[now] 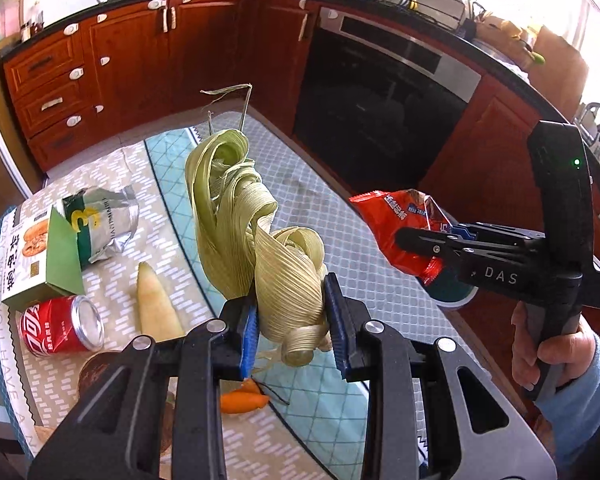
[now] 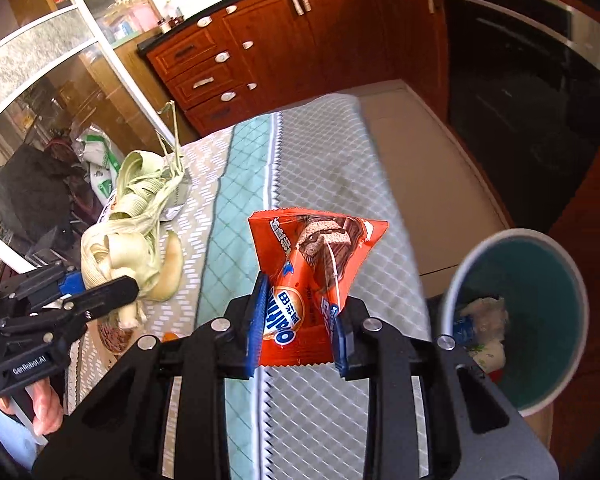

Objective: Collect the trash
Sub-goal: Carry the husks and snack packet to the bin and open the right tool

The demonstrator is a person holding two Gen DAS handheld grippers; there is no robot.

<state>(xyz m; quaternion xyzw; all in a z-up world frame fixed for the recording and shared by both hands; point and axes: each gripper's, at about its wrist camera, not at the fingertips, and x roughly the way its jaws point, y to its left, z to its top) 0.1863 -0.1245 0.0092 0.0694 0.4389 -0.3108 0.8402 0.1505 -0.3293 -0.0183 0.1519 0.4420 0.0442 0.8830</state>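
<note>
Table [image 1: 380, 280] under a patterned cloth, seen from both wrist cameras against red-brown kitchen cabinets [image 1: 140, 52]. At far left in the left wrist view lie a green-and-white carton [image 1: 40, 256] and, overlapping its upper edge, a crumpled foil pouch [image 1: 104, 220]; just below them a red soda can [image 1: 60, 330] rests on its side. Beside the can lies a pale corn cob piece [image 1: 156, 308], and nearer the camera an orange scrap [image 1: 244, 400] sits on the teal band of the cloth. Centre: the left gripper [image 1: 294, 330] is clamped on a bundle of corn husks [image 1: 256, 236], which is lifted clear of the cloth, its curled leaves rising above the blue pads. Right: the right gripper [image 2: 298, 330], held by a hand [image 1: 548, 352] in a light-blue sleeve, is pinched on a red snack wrapper [image 2: 312, 280]; the wrapper stands between the pads above the table's right edge. Far right in the right wrist view, just beside the table, a teal-lined bin [image 2: 540, 280] with a pale rim stands open, with crumpled waste inside.
</note>
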